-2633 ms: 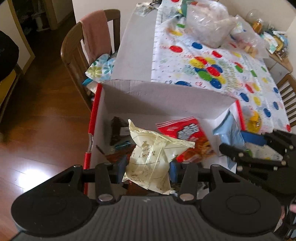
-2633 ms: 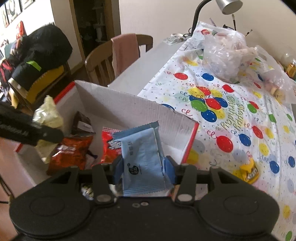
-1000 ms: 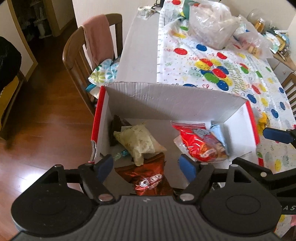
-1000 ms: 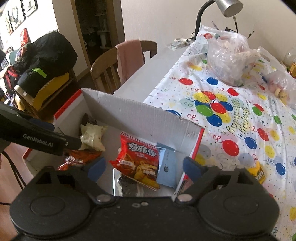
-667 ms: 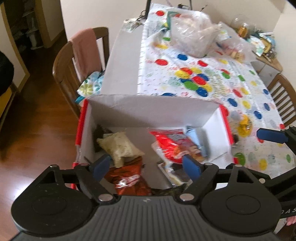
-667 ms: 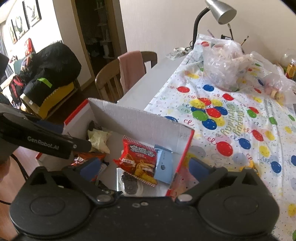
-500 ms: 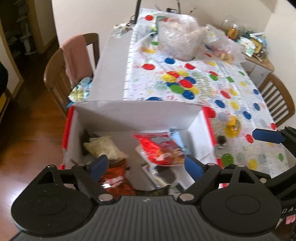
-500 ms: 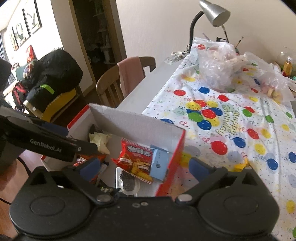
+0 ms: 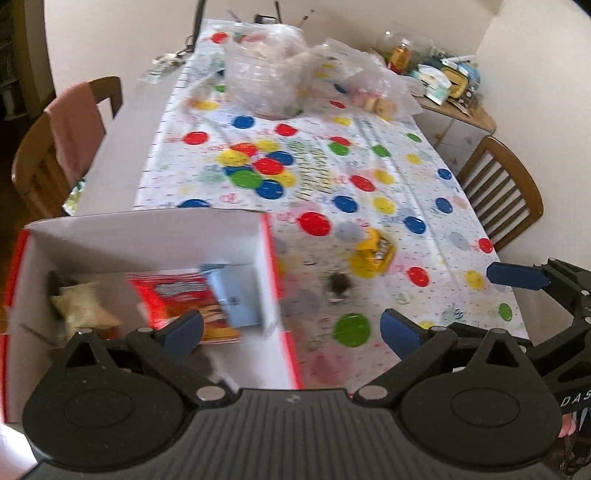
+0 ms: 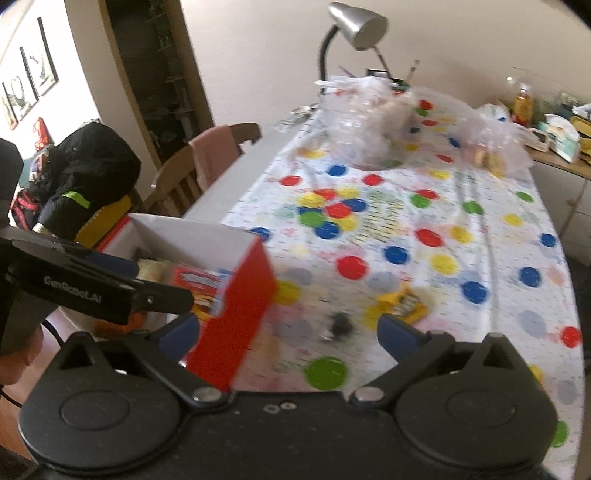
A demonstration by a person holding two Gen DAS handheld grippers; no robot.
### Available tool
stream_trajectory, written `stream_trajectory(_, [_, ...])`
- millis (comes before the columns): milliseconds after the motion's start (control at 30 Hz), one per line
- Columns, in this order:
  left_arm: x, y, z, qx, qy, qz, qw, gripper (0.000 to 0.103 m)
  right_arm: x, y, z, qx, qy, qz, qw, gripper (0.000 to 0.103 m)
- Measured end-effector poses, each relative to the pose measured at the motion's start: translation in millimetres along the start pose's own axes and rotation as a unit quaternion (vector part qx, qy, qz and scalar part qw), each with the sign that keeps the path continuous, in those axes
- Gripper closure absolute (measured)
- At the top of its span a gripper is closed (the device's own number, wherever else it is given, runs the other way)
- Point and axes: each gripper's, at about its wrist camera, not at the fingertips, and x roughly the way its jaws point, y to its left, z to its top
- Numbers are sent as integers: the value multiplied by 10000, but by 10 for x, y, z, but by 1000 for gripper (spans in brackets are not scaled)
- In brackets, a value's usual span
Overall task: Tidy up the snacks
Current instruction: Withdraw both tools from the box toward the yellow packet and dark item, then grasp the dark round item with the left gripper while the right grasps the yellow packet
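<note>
A red and white cardboard box (image 9: 147, 232) stands at the table's near left edge. In it lie a red snack bag (image 9: 173, 295), a light blue packet (image 9: 234, 295) and a pale yellow bag (image 9: 79, 308). On the tablecloth right of the box lie a yellow snack packet (image 9: 371, 254) and a small dark snack (image 9: 338, 284); both show in the right wrist view, the yellow packet (image 10: 400, 301) and the dark snack (image 10: 340, 325). My left gripper (image 9: 291, 328) is open and empty over the box's right wall. My right gripper (image 10: 288, 332) is open and empty, near the two loose snacks.
The table carries a balloon-print cloth (image 9: 369, 184) with clear plastic bags (image 9: 266, 85) at the far end and a desk lamp (image 10: 354, 29). Wooden chairs stand at the left (image 9: 48, 147) and right (image 9: 502, 188). A cluttered side cabinet (image 9: 450, 107) is at the back right.
Both grippers let go of their snacks, the pale yellow bag and the blue packet, into the box, opened, rose and swung right towards the loose snacks on the cloth.
</note>
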Motion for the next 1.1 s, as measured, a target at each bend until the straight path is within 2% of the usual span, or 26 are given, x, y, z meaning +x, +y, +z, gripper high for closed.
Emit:
stream_trajectory(133, [165,-306,38,13,6,-35,10000,0,-66,-352,-50,-21,70,-159,9998,0])
stream_trajectory(267, [343,-569,79,-18,-23,105,9999,0,-49,-697,-90,-64,183,-284,9994,0])
stream_trajectory(500, [722,-859,85,-73,38,472,9989,0,124,-1158,-88,-418,353,-185,9983,0])
stream_trajectory(633, [926,-964,43,55,79,648,9979,0,346,-1392,-63,-482,598,-14,9970,0])
stream_trajectory(967, [1304,-1093,86,421,20,874,9953,0,1028,-1673,50,-610,973,140,9933,4])
stream_trajectory(1100, [1525,-1082,119,389,206,1053,9935,1,1284,-1639,96,-736,1092,265,9909,4])
